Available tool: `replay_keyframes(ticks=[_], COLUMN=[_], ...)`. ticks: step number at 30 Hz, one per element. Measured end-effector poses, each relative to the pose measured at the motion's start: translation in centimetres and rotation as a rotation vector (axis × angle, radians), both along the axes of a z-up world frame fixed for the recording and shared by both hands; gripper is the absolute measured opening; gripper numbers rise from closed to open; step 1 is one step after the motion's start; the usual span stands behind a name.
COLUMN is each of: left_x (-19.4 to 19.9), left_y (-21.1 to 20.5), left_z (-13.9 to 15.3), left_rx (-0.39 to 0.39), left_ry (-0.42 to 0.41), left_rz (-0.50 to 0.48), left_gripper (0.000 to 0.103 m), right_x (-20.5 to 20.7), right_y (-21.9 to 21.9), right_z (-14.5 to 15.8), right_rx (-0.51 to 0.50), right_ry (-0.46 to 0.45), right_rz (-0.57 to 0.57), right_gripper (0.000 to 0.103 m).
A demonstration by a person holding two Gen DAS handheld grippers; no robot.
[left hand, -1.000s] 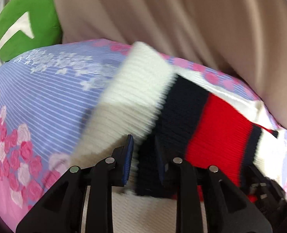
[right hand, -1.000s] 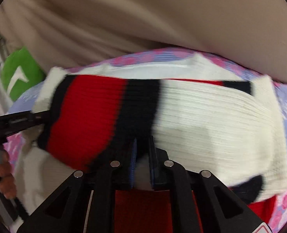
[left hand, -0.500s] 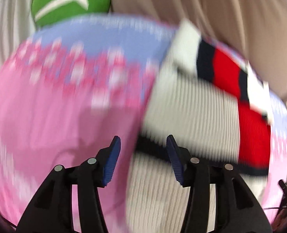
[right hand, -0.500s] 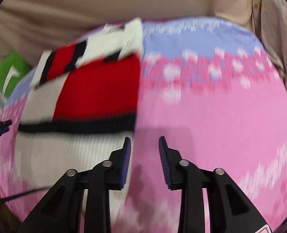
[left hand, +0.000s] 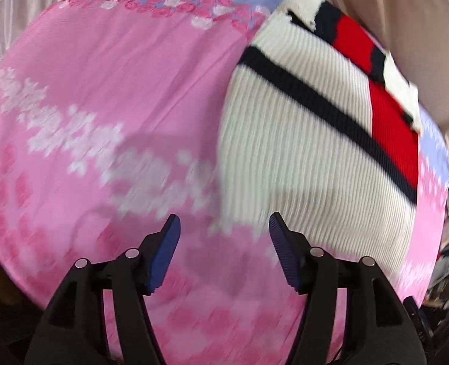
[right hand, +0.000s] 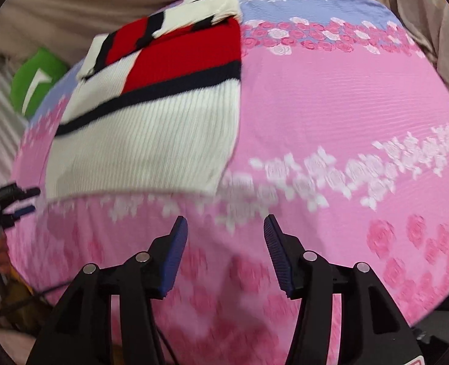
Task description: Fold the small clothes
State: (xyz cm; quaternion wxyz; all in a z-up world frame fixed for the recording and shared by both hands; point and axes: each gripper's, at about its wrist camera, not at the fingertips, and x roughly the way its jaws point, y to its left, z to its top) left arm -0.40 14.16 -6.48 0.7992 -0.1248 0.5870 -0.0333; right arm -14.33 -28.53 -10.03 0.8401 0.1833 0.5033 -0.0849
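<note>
Pink cloth (left hand: 108,97) printed with white and rose flowers is spread over the surface, and both tools are held above it. By the left tool (left hand: 224,255) nothing is gripped: its jaws are opening, and only the cloth is seen between the blue pads (left hand: 163,258). The right tool (right hand: 224,255) is also empty, with jaws opening over the cloth. A ribbed sweater (right hand: 151,127), white with a dark stripe and a red block, is laid folded on the cloth, apart from both tools; its near hem is seen just beyond the left tool's right pad. A lilac band (right hand: 309,9) is printed at the far edge of the cloth. Beige fabric (right hand: 72,9) is hung behind, and a green cushion (right hand: 39,76) is seen at the left.
</note>
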Motion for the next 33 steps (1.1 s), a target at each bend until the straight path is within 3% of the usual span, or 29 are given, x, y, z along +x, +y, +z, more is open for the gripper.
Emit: replay_keyframes(ticks=[4, 6, 9, 15, 16, 18, 19, 20, 22, 28, 30, 33], left_x=[1.6, 1.6, 1.9, 2.4, 2.6, 2.9, 3.4, 3.6, 3.4, -1.4, -3.9, -9.5], left_y=[-1.0, -1.1, -1.2, -1.0, -1.1, -1.3, -1.7, -1.8, -1.5, -1.2, -1.4, -1.4], left_z=[-0.9, -0.9, -2.1, -2.6, -2.6, -2.6, -2.7, -2.8, -2.1, 3.7, 4.8, 4.8], left_rx=[0.032, 0.012, 0.033, -0.023, -0.038, -0.067, -0.104, -0.133, -0.167, -0.13, -0.096, -0.029], left_ry=[-0.031, -0.053, -0.046, -0.06, -0.061, -0.066, -0.051, -0.031, -0.035, -0.14, -0.14, -0.068], left_rz=[0.002, -0.004, -0.012, -0.004, -0.011, -0.038, -0.065, -0.078, -0.073, -0.113, -0.15, -0.212], left_gripper=[0.059, 0.061, 0.066, 0.071, 0.068, 0.048, 0.025, 0.013, 0.011, 0.009, 0.009, 0.009], right_x=[3.3, 3.7, 4.5, 4.2, 4.4, 4.8, 5.1, 5.2, 4.7, 0.6, -1.8, -6.4], right_y=[-0.1, 0.2, 0.2, 0.1, 0.3, 0.8, 1.0, 1.0, 1.4, 2.6, 2.8, 2.2], right_z=[-1.0, -1.1, -2.2, -3.2, -3.2, -3.0, -3.0, -2.9, -1.6, 3.9, 4.9, 4.5], right_rx=[-0.039, -0.027, -0.023, 0.064, 0.064, 0.054, 0.062, 0.084, 0.073, -0.033, -0.055, -0.042], right_ry=[-0.033, -0.05, -0.02, -0.034, -0.036, -0.035, -0.034, -0.035, -0.083, -0.16, -0.15, -0.074], right_rz=[-0.014, -0.006, -0.015, -0.122, -0.13, -0.139, -0.138, -0.141, -0.145, 0.01, 0.07, 0.134], right_gripper=[0.052, 0.053, 0.058, 0.06, 0.06, 0.049, 0.018, 0.008, 0.007, 0.006, 0.006, 0.006])
